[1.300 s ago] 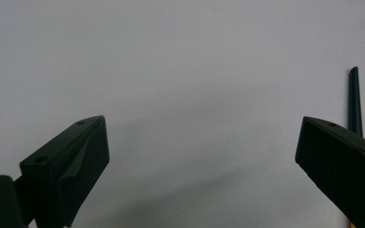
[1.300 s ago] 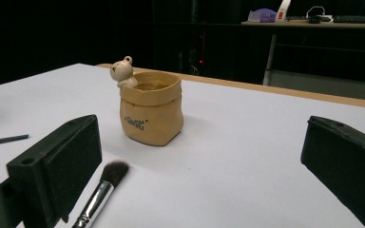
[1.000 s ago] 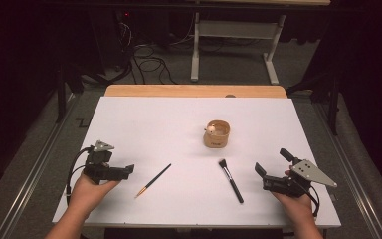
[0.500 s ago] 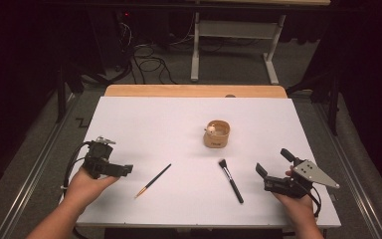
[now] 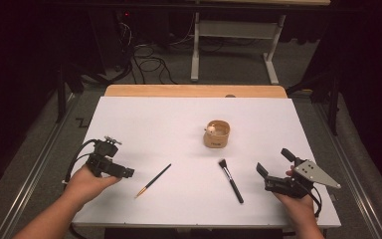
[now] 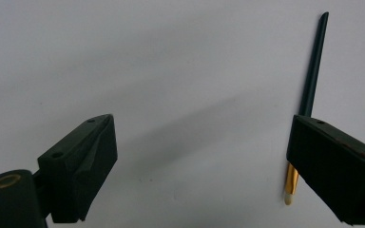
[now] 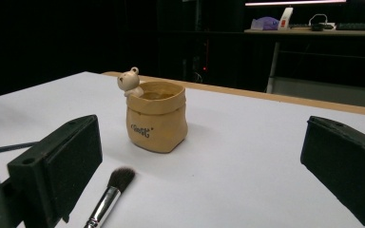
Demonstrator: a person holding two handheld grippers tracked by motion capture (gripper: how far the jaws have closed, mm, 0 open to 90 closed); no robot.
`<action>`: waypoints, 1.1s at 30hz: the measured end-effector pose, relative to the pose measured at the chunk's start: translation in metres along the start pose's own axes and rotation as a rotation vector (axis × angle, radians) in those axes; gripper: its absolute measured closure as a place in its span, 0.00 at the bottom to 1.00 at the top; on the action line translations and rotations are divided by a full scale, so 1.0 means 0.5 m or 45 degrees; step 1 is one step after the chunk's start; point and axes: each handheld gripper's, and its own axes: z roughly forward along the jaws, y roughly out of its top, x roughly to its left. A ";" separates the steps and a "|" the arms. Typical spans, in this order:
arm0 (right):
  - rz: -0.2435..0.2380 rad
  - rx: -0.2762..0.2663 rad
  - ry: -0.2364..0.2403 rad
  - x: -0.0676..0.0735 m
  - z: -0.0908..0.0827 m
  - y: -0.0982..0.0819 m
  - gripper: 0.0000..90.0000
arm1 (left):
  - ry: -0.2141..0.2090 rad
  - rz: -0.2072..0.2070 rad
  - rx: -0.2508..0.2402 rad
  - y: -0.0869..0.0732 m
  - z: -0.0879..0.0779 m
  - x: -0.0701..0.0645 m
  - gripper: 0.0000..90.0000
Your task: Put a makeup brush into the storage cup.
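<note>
Since the earlier frame the left gripper (image 5: 129,174) has tilted and narrowed slightly, released beside the thin brush (image 5: 152,180); right gripper (image 5: 273,169) gapes empty near the makeup brush (image 5: 230,180).

A thin dark-handled brush (image 5: 152,180) with a gold ferrule and pale tip lies flat on the white worktop (image 5: 144,119), just beside the left hand-held gripper (image 5: 124,173). Its tip end sits by one jaw, and its handle angles away from that hand-held gripper.

Between the wide-apart black jaws, a tan bear-trimmed ceramic pot (image 7: 156,118) stands behind a dark-bristled, silver-ferruled makeup brush (image 7: 108,197) on the white bench (image 7: 247,161).
</note>
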 end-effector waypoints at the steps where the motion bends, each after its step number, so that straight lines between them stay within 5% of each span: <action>1: 0.002 -0.001 0.001 0.000 0.000 0.000 0.01 | 0.008 0.017 0.023 0.001 -0.002 0.001 0.12; 10: 0.000 0.000 0.001 0.001 0.000 0.001 0.01 | 0.013 0.041 0.187 0.005 0.003 -0.004 0.15; 26: 0.011 0.005 0.012 0.002 0.002 0.000 0.01 | 0.009 0.067 0.350 0.010 0.010 -0.003 0.17; 33: 0.018 0.003 0.012 0.003 0.003 0.000 0.01 | -0.017 0.079 0.351 0.010 0.011 -0.006 0.17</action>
